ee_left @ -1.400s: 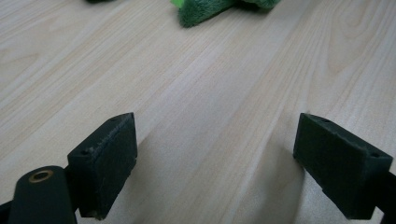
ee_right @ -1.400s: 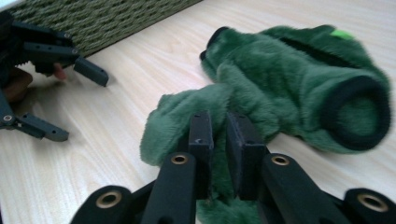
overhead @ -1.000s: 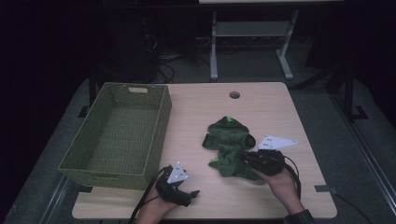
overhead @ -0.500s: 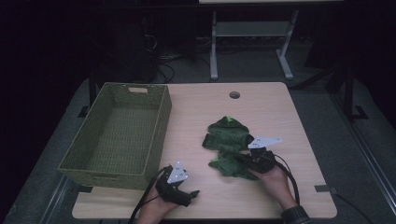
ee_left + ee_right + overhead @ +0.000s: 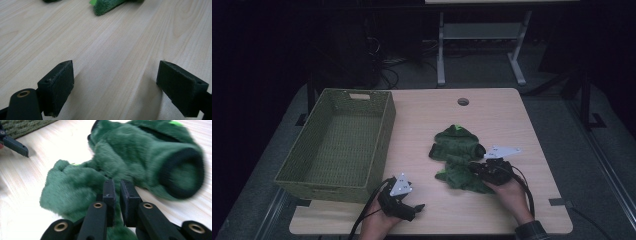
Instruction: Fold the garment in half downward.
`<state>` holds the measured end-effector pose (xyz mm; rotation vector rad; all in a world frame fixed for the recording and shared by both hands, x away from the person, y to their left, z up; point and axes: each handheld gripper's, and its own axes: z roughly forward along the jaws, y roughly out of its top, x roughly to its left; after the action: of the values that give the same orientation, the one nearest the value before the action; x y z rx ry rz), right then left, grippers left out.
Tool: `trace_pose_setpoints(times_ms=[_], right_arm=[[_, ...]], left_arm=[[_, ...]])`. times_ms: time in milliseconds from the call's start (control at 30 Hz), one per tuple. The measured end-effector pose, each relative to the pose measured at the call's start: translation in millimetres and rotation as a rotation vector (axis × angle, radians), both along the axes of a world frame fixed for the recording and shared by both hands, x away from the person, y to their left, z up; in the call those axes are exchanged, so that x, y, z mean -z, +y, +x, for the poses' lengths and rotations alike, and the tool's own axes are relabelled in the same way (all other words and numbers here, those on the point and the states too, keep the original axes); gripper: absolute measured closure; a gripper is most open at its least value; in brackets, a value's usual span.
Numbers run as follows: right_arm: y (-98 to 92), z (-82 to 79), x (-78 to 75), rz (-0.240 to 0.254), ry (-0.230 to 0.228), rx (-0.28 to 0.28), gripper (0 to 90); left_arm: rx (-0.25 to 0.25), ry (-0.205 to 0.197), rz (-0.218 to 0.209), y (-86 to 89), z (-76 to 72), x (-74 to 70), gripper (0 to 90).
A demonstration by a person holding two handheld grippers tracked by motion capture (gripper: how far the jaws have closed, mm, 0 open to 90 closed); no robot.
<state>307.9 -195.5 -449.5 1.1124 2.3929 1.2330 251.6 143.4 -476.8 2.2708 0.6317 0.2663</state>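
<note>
Right under the right gripper [image 5: 117, 192] lies the green fleece garment [image 5: 130, 162].

So there's this fuzzy dark green garment [image 5: 458, 156], looks like a tiny hooded plush jacket with black ribbed cuffs and a little bright green tab, lying crumpled and flattened on the right half of the light wooden table [image 5: 427, 112], one sleeve opening facing out toward the near edge.
</note>
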Motion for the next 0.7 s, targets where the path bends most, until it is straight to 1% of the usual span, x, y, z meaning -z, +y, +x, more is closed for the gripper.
trace_pose_setpoints(times_ms=[67,133,200,233,333,367,433,467,533,633,667,700], right_arm=[[-8.0,-1.1,-1.2,0.004,0.011,0.010,79.2],[-19.4,-3.6,-2.3,-0.005,0.006,0.025,77.1],[-22.2,-4.4,-3.0,-0.006,0.005,0.030,76.2],[-27.0,-6.0,-4.4,0.002,0.000,0.039,75.4],[-44.0,-12.3,-5.4,0.008,-0.034,0.075,74.4],[-44.0,-12.3,-5.4,0.008,-0.034,0.075,74.4],[-52.1,-16.7,-5.1,0.008,-0.053,0.088,73.4],[-55.3,-18.6,-5.2,-0.001,-0.055,0.100,72.6],[-62.3,-22.4,-5.4,0.008,-0.046,0.110,71.0],[-72.5,-29.6,-5.0,0.015,-0.040,0.135,66.1],[-79.7,-34.1,-3.6,0.024,-0.024,0.135,61.3],[-79.7,-34.1,-3.6,0.024,-0.024,0.135,61.3]], left_arm=[[-0.001,0.000,0.000,-0.1,-0.1,0.0,13.8],[-0.001,0.001,-0.001,-0.1,-0.2,0.0,13.7],[-0.002,0.002,-0.002,-0.2,-0.3,0.1,13.7],[-0.002,0.002,-0.001,-0.2,-0.3,0.1,13.7],[-0.001,0.003,-0.002,-0.2,-0.3,0.1,13.6],[-0.001,0.003,-0.002,-0.2,-0.3,0.1,13.6],[-0.001,0.003,-0.002,-0.2,-0.3,0.1,13.6],[-0.001,0.004,-0.002,-0.2,-0.3,0.1,13.6],[-0.002,0.003,-0.001,-0.2,-0.3,0.0,13.6],[-0.003,0.002,-0.001,-0.3,-0.2,0.1,13.6],[-0.002,0.002,-0.001,-0.3,-0.2,0.0,13.5],[-0.002,0.003,-0.001,-0.4,-0.2,0.1,13.5]])
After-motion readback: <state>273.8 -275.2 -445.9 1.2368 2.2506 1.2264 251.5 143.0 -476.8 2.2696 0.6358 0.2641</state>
